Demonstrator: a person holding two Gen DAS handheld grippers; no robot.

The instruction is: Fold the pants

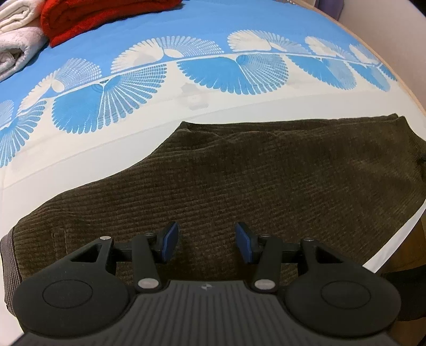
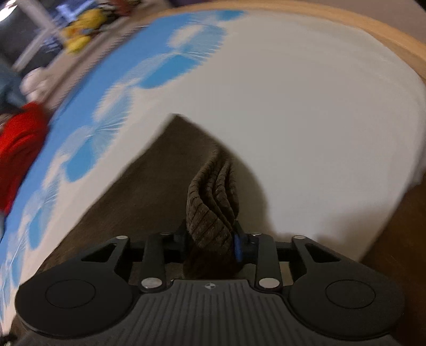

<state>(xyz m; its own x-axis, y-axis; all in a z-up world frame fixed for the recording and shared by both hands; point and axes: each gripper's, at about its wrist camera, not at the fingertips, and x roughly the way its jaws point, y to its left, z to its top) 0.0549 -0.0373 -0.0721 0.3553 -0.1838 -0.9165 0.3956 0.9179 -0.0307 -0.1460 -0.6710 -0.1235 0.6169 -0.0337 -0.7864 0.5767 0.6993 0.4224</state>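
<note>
Dark brown corduroy pants (image 1: 239,173) lie flat on a bed with a white and blue patterned sheet (image 1: 186,93). Their grey waistband (image 1: 9,255) shows at the lower left of the left wrist view. My left gripper (image 1: 207,241) is open and empty, its blue pads (image 1: 170,239) hovering just over the pants' near part. In the right wrist view my right gripper (image 2: 213,239) is shut on a bunched fold of the pants (image 2: 213,202) and holds it up; the rest of the pants (image 2: 138,191) trails away over the sheet. That view is blurred by motion.
A red folded blanket (image 1: 93,18) and white folded towels (image 1: 16,37) lie at the far left of the bed. A wooden bed edge (image 2: 372,29) runs along the right. Blurred clutter, including something yellow (image 2: 85,29), sits beyond the bed.
</note>
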